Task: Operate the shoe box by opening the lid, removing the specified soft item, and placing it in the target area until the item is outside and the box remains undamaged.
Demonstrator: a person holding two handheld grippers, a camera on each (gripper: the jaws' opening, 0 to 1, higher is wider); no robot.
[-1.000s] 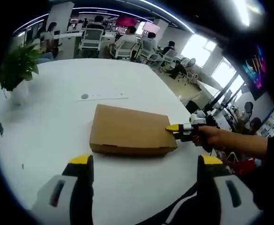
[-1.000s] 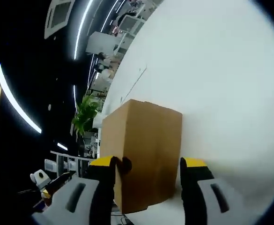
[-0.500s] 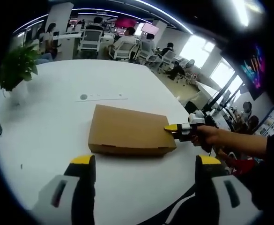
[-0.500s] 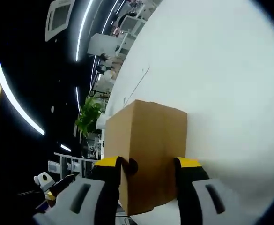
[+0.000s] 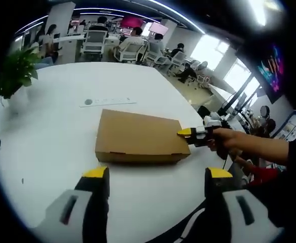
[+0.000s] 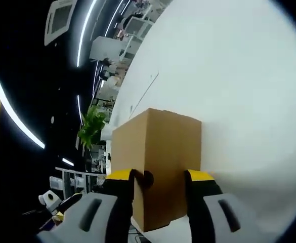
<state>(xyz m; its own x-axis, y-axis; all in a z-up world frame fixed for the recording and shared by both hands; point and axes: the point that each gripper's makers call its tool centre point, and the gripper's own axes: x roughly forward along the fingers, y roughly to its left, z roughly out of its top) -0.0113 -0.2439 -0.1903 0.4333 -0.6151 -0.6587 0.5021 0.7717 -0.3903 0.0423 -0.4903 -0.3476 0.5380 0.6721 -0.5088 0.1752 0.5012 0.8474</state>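
Note:
A shut brown cardboard shoe box (image 5: 137, 139) lies flat on the white table (image 5: 61, 126). In the left gripper view my left gripper (image 5: 155, 177) hangs open above the table, just short of the box's near long side, with nothing between its jaws. A hand (image 5: 234, 144) holds my right gripper (image 5: 185, 132) at the box's right end. In the right gripper view, which is rolled sideways, the right gripper (image 6: 159, 178) has its two yellow-tipped jaws pressed on either side of the end of the box (image 6: 163, 147).
A potted green plant (image 5: 16, 71) stands at the table's far left edge, and shows in the right gripper view as the plant (image 6: 92, 126). A thin white strip (image 5: 107, 101) lies beyond the box. People sit on office chairs (image 5: 132, 45) behind the table.
The right gripper's jaws have drawn together onto the box's end. The left gripper's view has shifted slightly; the box has not moved.

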